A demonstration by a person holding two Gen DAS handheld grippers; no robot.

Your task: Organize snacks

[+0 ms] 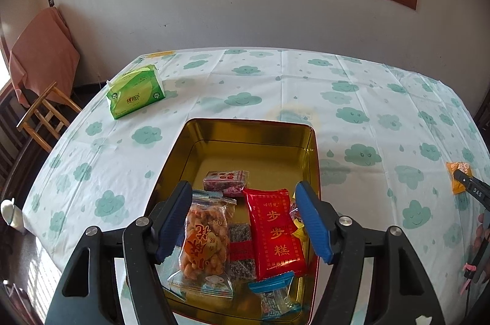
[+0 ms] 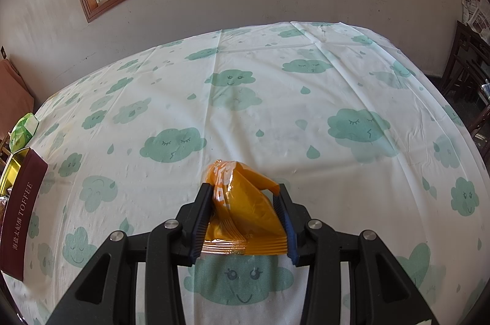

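Note:
A gold tin box sits on the table and holds several snacks: a red packet, a clear bag of orange fried snacks, a pink packet and a blue-topped wrapper. My left gripper is open above the tin and holds nothing. My right gripper is shut on an orange snack packet, squeezed between its fingers just above the tablecloth. That packet also shows in the left wrist view at the far right. The tin's dark red side shows at the left of the right wrist view.
A green tissue pack lies at the table's far left. The table wears a white cloth with green clouds. A wooden chair with a pink cloth stands left of the table. Dark furniture stands at the right.

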